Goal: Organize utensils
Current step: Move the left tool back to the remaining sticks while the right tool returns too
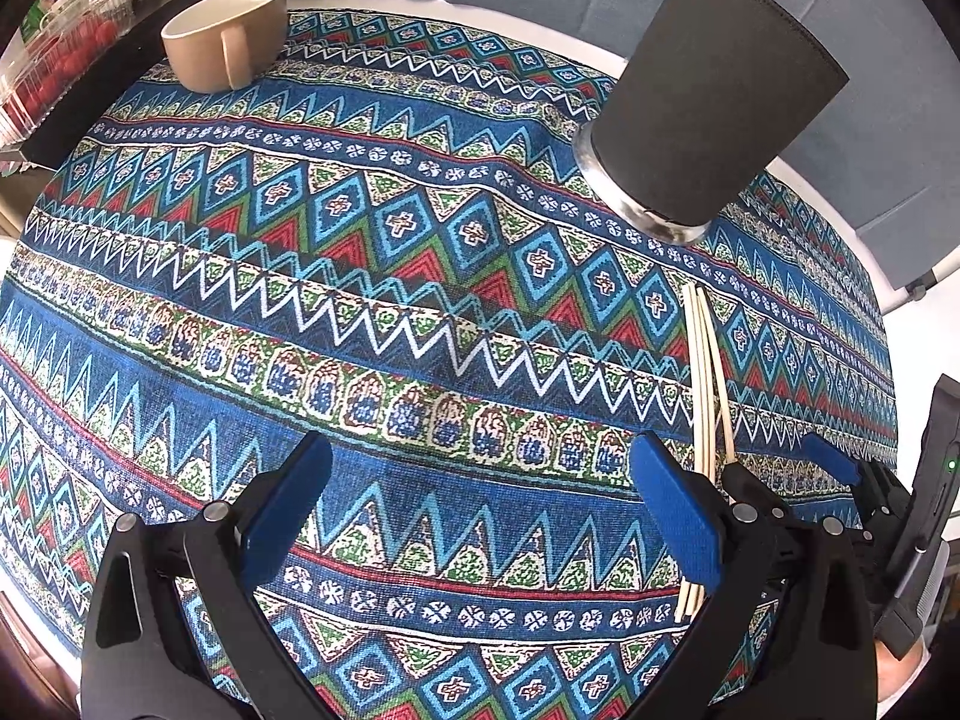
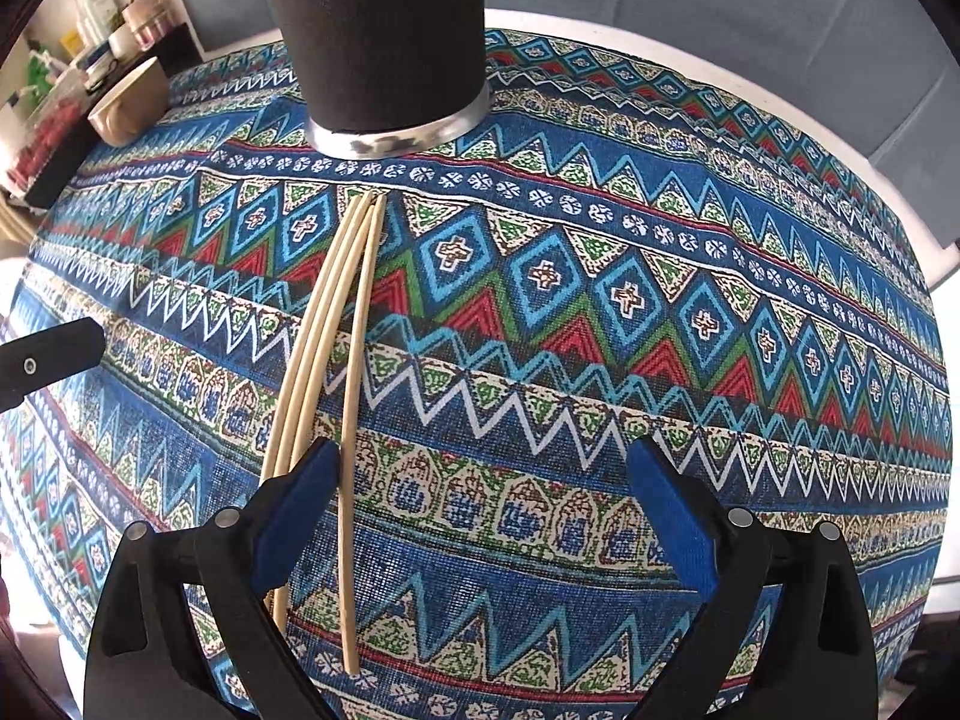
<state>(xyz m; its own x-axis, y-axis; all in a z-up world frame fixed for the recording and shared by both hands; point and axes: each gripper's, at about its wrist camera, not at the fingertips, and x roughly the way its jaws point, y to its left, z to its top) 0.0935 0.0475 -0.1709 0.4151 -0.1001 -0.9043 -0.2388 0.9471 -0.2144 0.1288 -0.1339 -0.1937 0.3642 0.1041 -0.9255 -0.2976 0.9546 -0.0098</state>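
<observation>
Several pale wooden chopsticks (image 2: pixel 336 372) lie loose on the patterned tabletop (image 2: pixel 660 360), ahead of the wide-open, empty right claw (image 2: pixel 480 510). The left claw (image 1: pixel 480 510), equally spread and empty, hovers beside them. The tall black-sleeved metal holder (image 2: pixel 378 30) beyond already has a few sticks in it, so the job looks only partly done.

The black holder (image 2: pixel 372 30) is cut off above; chopsticks' (image 2: pixel 312 324) near ends hidden.

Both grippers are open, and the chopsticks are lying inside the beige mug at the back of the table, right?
Not the mug. The right wrist view shows the chopsticks lying flat on the tablecloth, in front of the black holder. Both the left gripper and the right gripper are open, holding nothing.
</observation>
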